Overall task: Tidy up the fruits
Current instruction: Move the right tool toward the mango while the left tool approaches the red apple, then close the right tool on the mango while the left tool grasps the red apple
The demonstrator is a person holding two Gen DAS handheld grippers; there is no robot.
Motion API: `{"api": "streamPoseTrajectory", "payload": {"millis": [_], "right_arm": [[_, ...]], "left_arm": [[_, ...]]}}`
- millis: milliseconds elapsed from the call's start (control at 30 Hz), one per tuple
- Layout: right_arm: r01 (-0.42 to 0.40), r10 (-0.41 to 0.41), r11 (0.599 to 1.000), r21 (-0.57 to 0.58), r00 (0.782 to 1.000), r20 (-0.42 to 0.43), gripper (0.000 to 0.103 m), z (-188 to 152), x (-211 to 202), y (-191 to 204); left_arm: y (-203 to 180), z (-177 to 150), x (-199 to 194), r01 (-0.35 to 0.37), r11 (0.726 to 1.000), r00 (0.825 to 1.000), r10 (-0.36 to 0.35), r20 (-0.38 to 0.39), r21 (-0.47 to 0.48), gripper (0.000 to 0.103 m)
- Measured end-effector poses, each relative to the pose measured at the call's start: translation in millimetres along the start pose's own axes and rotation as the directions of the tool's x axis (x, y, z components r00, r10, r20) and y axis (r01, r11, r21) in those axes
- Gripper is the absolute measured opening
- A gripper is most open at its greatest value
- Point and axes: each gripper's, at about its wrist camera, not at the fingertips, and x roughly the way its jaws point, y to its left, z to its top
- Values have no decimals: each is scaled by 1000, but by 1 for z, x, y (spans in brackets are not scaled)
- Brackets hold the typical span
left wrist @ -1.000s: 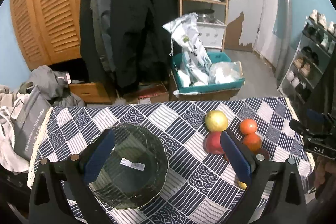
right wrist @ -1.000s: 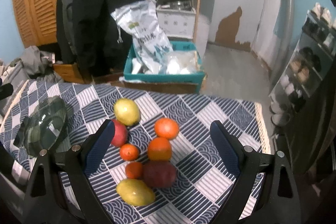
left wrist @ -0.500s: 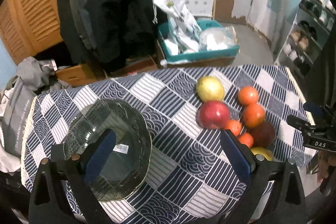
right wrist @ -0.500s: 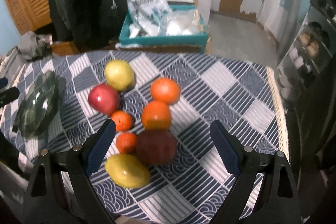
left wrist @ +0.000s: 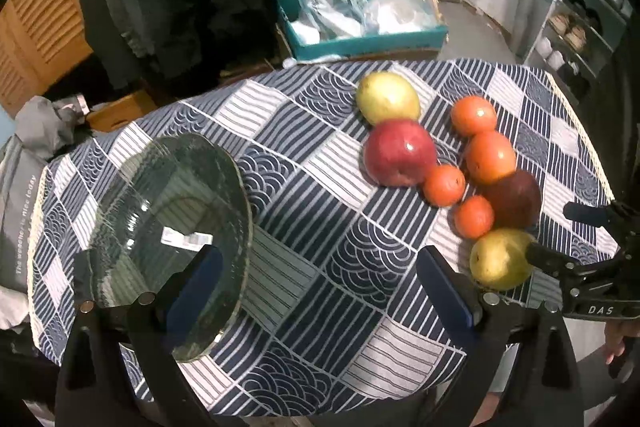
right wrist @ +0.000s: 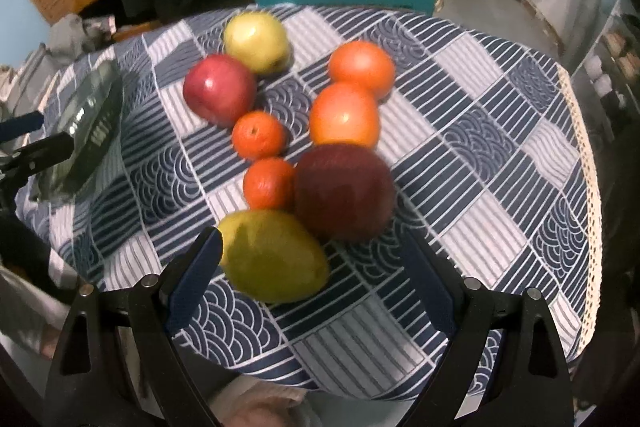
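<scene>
Both grippers poised over a patterned table, fruit on the right and a glass bowl on the left.

The left gripper (left wrist: 320,283) and right gripper (right wrist: 316,275) both have jaws wide apart, holding nothing. The fruits cluster on the tablecloth (left wrist: 312,227): the near yellow-green mango (right wrist: 272,255) lies just beside the right gripper's left finger, touching the dark red apple (right wrist: 344,191). The glass bowl (left wrist: 168,227) sits well apart, left.

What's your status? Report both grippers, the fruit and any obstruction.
Left gripper open, over round clear glass bowl. Right gripper open, empty, nearest yellow-green pear. Eight fruits loose on blue patterned tablecloth, bowl empty. Nothing blocking.
</scene>
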Motion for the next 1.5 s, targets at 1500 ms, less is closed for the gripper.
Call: {"api": "streamPoseTrajectory", "payload": {"millis": [1500], "right_arm": [[-20, 20, 998, -59, 1000, 4, 82, 2, 14, 19]], "left_arm": [[-8, -5, 30, 45, 999, 997, -45, -60, -12, 97]]}}
